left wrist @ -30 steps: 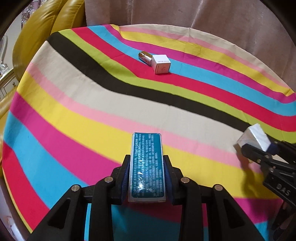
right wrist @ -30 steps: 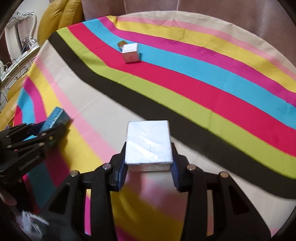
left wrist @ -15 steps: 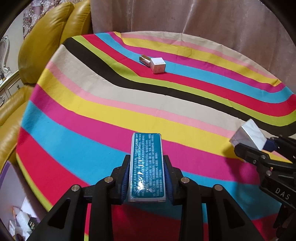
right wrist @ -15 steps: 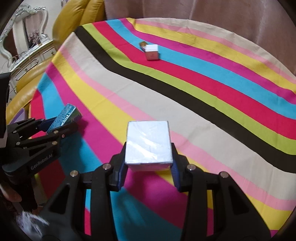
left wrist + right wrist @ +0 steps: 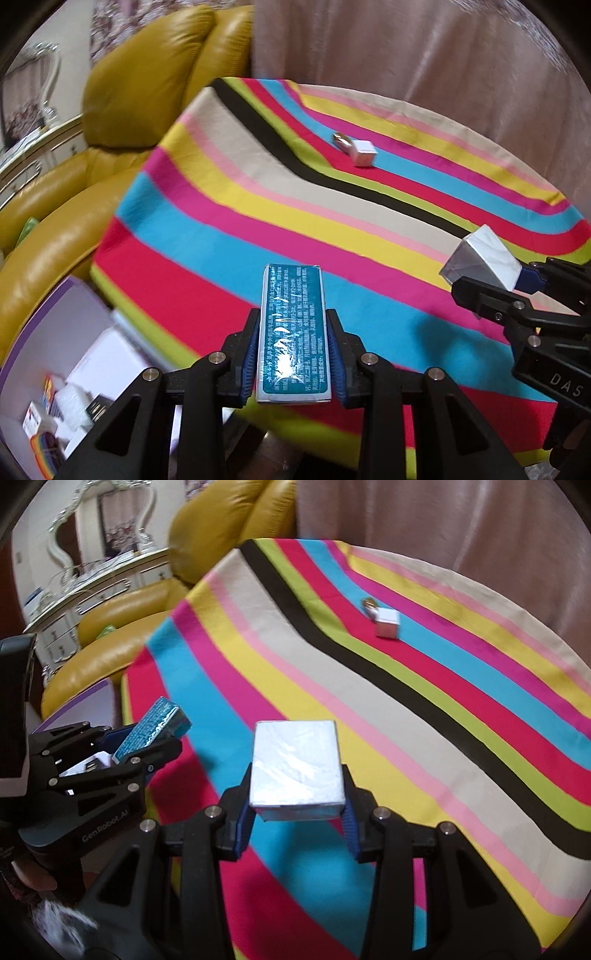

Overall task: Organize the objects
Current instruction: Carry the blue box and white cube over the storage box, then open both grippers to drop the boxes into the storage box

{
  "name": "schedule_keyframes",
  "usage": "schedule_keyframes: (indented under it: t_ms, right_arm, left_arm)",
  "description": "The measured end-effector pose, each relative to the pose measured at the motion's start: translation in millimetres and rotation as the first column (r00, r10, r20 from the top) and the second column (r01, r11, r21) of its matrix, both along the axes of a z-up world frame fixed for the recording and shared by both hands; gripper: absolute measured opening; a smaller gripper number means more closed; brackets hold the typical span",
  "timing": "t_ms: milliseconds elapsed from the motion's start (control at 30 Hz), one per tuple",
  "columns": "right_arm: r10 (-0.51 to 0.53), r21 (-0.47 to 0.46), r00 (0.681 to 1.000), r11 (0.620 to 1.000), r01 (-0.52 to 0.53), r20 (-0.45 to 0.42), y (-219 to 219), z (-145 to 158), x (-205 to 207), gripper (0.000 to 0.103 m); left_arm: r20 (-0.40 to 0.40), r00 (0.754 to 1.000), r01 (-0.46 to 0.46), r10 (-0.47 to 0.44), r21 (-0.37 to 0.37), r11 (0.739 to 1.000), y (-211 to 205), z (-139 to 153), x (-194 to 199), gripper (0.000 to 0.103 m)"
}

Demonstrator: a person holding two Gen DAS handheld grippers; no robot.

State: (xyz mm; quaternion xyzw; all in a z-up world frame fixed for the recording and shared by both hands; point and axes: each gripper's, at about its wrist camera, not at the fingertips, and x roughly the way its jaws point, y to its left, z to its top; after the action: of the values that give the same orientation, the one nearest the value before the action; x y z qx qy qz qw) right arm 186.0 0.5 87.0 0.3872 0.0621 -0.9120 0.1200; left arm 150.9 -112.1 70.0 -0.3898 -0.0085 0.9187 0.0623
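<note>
Teal box (image 5: 293,332) is sitting pinched between the left fingers (image 5: 252,354), white box (image 5: 297,766) between the right fingers (image 5: 242,829). Both are being carried back off the striped table (image 5: 258,221), whose near edge is now showing, toward a purple bin (image 5: 48,332) at 8 o'clock. A small carton (image 5: 364,152) is staying behind at 1 o'clock, probably the next pickup.

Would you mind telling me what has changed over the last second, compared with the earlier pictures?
Both grippers have drawn back from the striped table towards its near edge, so a purple storage box now shows below it. The left gripper still clamps the teal box, the right gripper the white box. The small white box and brown bottle lie unmoved.
</note>
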Motion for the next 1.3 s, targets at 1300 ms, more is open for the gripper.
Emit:
schedule_keyframes:
  t_ms: [1300]
  right_arm:
    - [0.666,0.131,0.743,0.733,-0.668,0.066,-276,-17,73,0.051]
  left_arm:
    - [0.022,0.819,-0.572,0.574,-0.053,0.818,-254,-14,117,0.044]
